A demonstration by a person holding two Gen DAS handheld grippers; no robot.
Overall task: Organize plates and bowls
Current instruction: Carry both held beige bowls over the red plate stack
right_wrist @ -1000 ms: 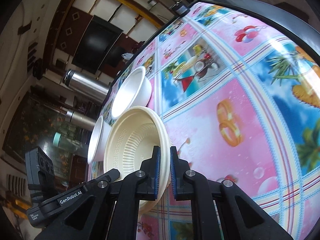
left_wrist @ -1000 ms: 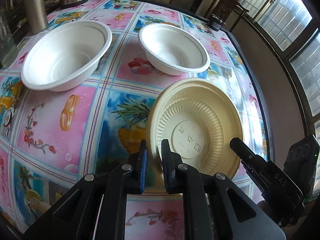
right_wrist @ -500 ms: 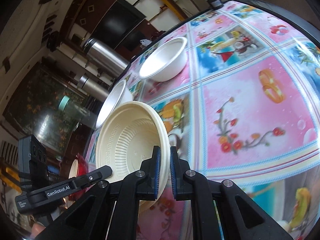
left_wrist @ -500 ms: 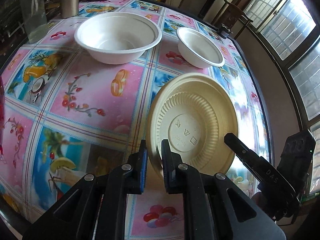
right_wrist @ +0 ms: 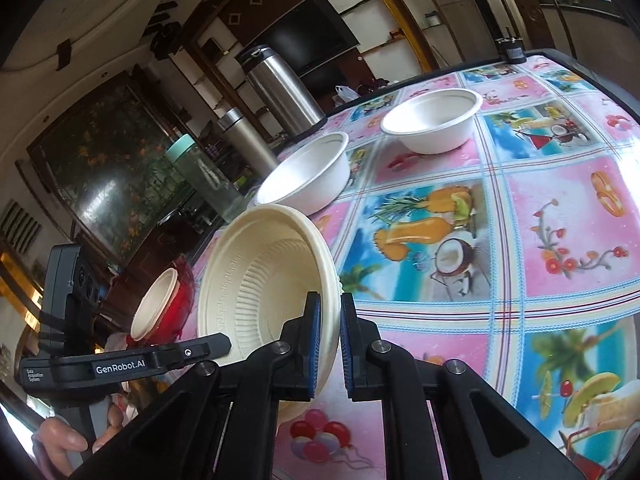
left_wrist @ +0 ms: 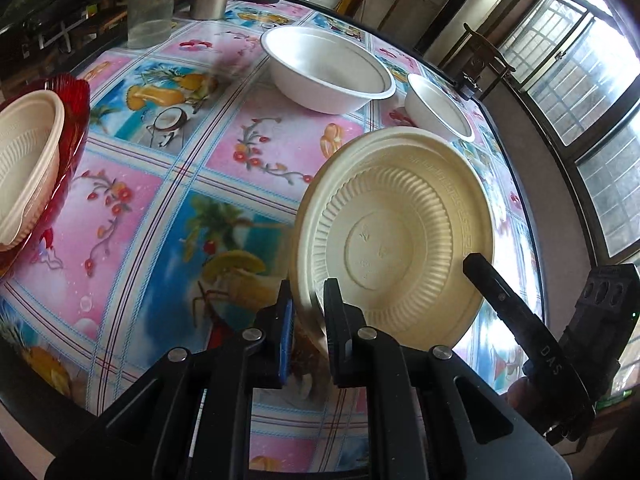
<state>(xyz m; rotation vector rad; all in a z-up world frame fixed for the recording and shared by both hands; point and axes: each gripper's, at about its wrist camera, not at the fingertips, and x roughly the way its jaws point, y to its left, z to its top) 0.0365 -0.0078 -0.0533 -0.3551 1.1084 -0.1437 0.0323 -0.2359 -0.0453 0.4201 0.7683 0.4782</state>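
I have a cream ribbed plastic bowl (left_wrist: pixel 400 236) tipped up on edge above the fruit-print tablecloth (left_wrist: pixel 132 184), its rim pinched on both sides; the left wrist view sees its embossed underside, the right wrist view its hollow (right_wrist: pixel 256 292). Beyond it on the tablecloth sit two plain white bowls, upright and empty: the large white bowl (left_wrist: pixel 328 68) nearer the middle, the small white bowl (left_wrist: pixel 440 108) to its right and just apart from it. At the tablecloth's left edge a second cream bowl (left_wrist: pixel 24 160) rests tilted inside a red ridged plate (left_wrist: pixel 74 128).
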